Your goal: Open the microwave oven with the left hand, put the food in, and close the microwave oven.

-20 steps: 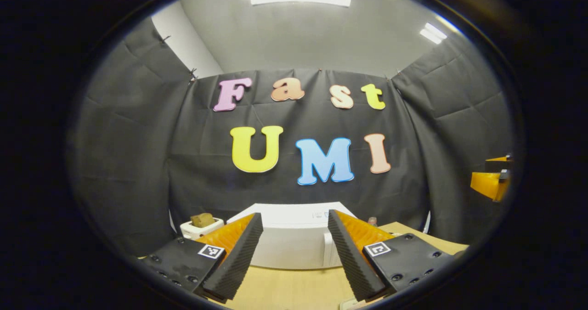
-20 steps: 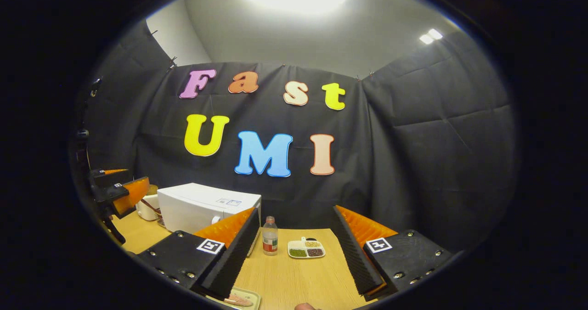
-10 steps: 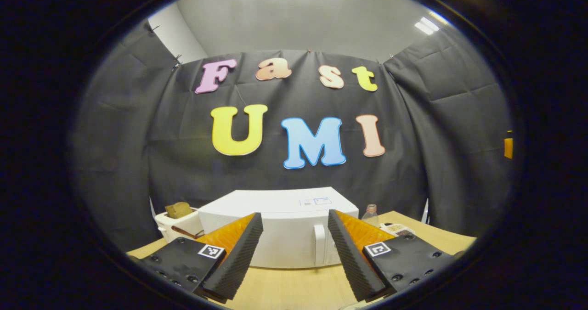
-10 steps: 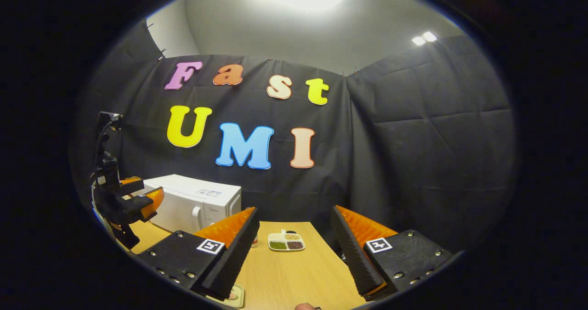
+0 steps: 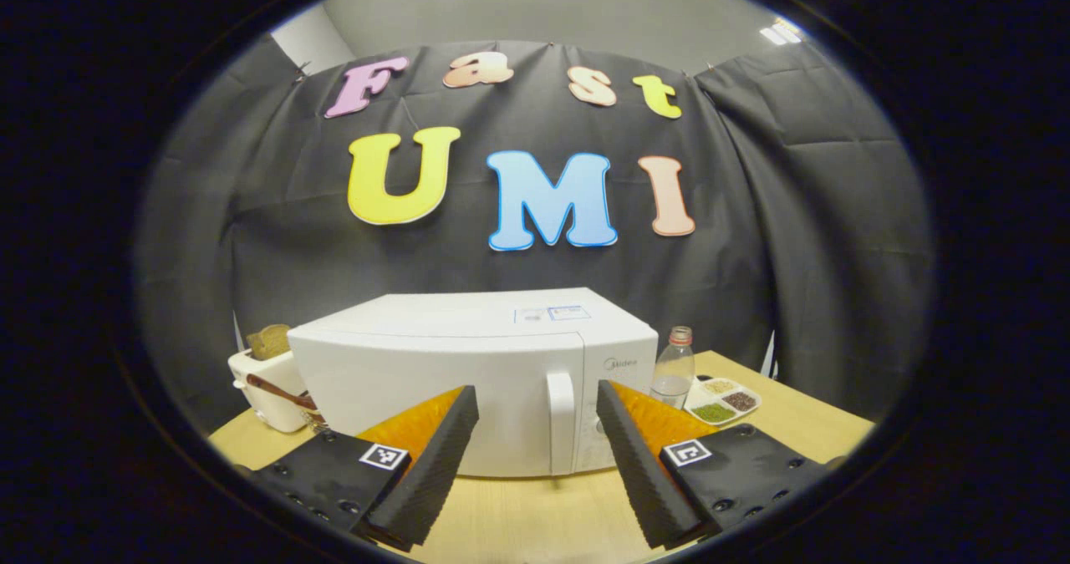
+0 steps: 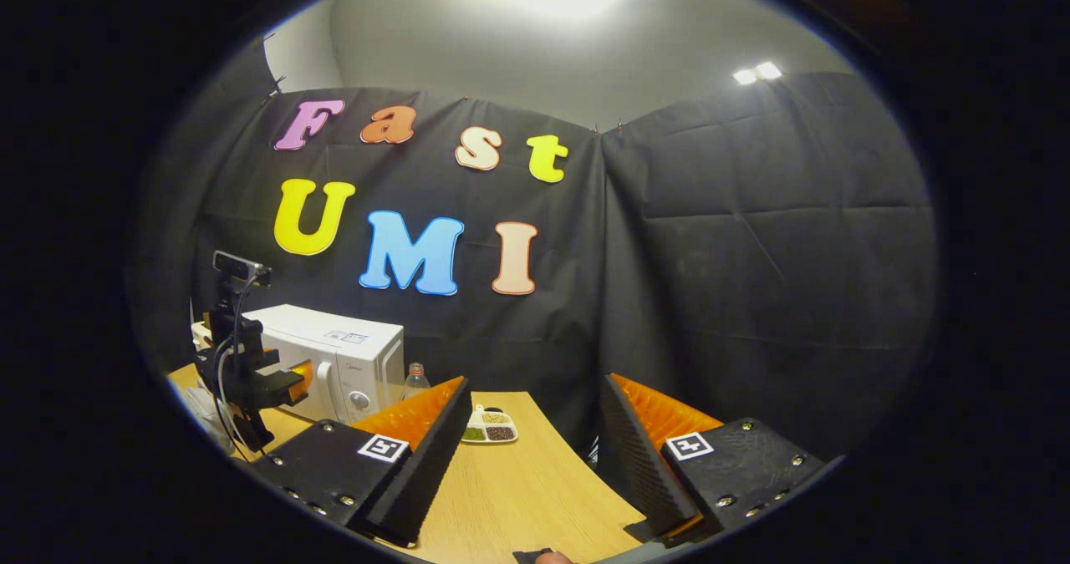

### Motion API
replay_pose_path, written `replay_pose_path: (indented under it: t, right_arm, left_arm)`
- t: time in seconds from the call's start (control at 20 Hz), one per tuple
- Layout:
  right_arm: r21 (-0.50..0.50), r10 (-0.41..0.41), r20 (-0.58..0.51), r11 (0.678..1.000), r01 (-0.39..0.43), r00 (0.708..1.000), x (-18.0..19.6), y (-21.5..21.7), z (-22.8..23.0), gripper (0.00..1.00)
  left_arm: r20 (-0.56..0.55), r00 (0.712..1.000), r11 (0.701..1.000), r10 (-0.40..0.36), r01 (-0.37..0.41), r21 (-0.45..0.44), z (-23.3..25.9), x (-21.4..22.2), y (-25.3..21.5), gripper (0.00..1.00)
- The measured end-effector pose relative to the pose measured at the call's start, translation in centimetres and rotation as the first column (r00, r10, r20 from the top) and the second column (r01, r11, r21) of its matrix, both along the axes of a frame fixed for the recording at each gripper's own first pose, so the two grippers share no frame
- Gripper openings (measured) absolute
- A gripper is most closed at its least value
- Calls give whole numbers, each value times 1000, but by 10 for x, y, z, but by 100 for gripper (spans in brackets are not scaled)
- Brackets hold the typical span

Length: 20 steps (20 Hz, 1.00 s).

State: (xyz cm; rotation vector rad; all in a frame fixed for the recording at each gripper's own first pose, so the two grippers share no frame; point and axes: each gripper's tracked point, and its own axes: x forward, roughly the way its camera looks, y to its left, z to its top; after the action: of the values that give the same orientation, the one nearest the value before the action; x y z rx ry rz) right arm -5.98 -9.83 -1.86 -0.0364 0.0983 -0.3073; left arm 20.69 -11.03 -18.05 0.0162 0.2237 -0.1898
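Left tool (image 5: 535, 455): we are holding it open, low centre, empty.
Right tool (image 6: 535, 455): we are holding it open, empty.
Microwave oven (image 5: 468, 372): sitting shut on the tabletop (image 5: 535, 518), mid-frame.
Handle (image 5: 561, 420): we are judging it stiff and smooth; grip the vertical bar.

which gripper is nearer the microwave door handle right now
Left. The left gripper is open right in front of the microwave door handle; the right gripper hangs farther off over the table's right part.
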Motion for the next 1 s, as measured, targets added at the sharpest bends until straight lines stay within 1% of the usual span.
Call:
replay_pose_path:
  t: [0.15,0.3,0.55,0.65,0.7,0.75,0.8,0.85,0.9,0.95,1.0]
  right_arm:
    - [-3,-8,-9,1000,8,1000,-1,0,-3,96]
    - [-9,2,-24,1000,-2,1000,-2,4,-6,96]
    - [-20,6,-25,1000,-6,1000,0,3,-4,96]
    - [-19,4,-29,1000,-4,1000,1,2,-7,96]
    - [-21,2,-31,1000,-2,1000,1,0,-7,96]
    - [-23,0,-33,1000,-1,999,0,-1,-7,96]
    - [-26,-1,-34,1000,0,999,0,-2,-7,96]
    - [-30,-2,-35,1000,1,999,-1,-4,-7,96]
    - [-34,-3,-37,999,2,999,-2,-5,-8,96]
    - [-36,-2,-38,999,1,999,-1,-5,-7,96]
    - [-36,0,-39,999,-1,999,-1,-6,-8,96]
  left_arm:
    - [-33,999,999,-33,34,28,-24,16,-16,96]
    - [-66,997,998,-32,36,59,-43,35,-24,96]
    - [-140,989,994,-41,54,95,-78,48,-37,95]
    - [-170,985,994,-36,52,94,-91,51,-39,84]
    - [-184,983,995,-29,46,91,-95,52,-40,75]
    - [-189,982,995,-19,36,88,-97,54,-38,68]
    - [-191,982,996,-13,29,81,-97,55,-38,59]
    - [-195,981,997,-9,24,74,-98,57,-37,54]
    - [-206,978,997,-9,23,67,-102,58,-38,52]
    - [-215,977,996,9,9,84,-102,58,-33,50]
    - [-223,975,997,7,9,71,-107,60,-34,39]
